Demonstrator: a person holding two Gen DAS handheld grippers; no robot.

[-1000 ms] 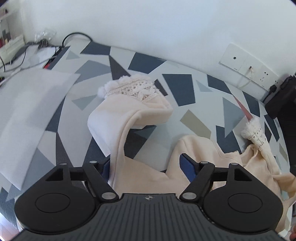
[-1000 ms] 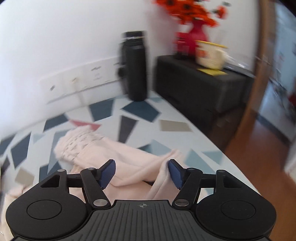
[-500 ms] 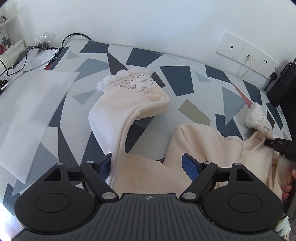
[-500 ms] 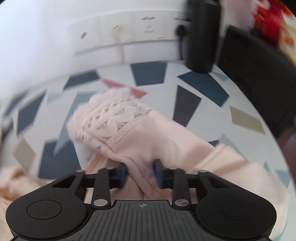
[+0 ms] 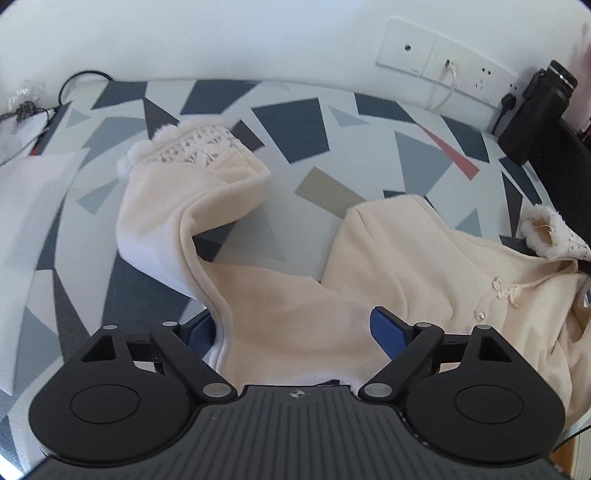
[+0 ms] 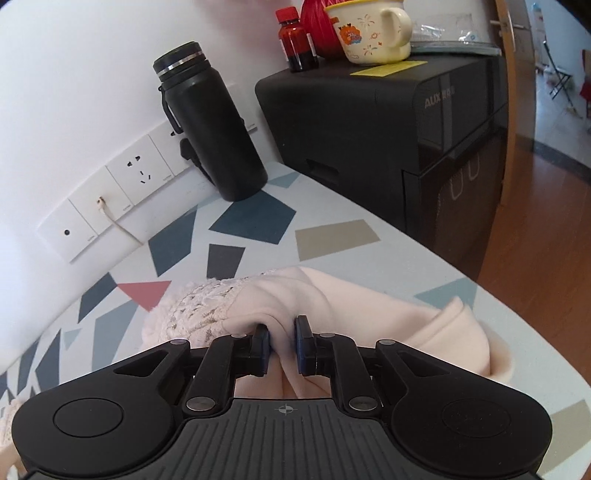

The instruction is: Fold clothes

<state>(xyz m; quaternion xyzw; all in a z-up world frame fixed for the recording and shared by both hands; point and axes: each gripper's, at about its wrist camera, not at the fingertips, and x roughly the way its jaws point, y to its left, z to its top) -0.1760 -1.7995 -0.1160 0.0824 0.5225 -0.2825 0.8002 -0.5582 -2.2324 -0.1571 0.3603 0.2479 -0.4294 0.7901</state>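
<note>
A cream fleece garment (image 5: pixel 295 295) lies crumpled on the patterned table. One sleeve with a lace, fur-trimmed cuff (image 5: pixel 184 147) stretches to the far left. My left gripper (image 5: pixel 291 328) is open, its blue pads straddling the garment's lower body without pinching it. In the right wrist view my right gripper (image 6: pixel 282 343) is shut on a fold of the other sleeve (image 6: pixel 295 299), just behind its lace cuff (image 6: pixel 199 306). That cuff (image 5: pixel 550 236) shows at the right edge of the left wrist view.
A black flask (image 6: pixel 208 133) stands by the wall sockets (image 6: pixel 122 192) at the table's back. A black cabinet (image 6: pixel 388 125) beside the table carries a mug (image 6: pixel 369 29) and red bottle (image 6: pixel 295 37). White sheets (image 5: pixel 26 240) and cables (image 5: pixel 44 107) lie far left. Table edge (image 6: pixel 480 284) is close right.
My right gripper went from open to shut on the sleeve near its cuff and lifted it. The left gripper stayed open and shifted slightly over the garment body.
</note>
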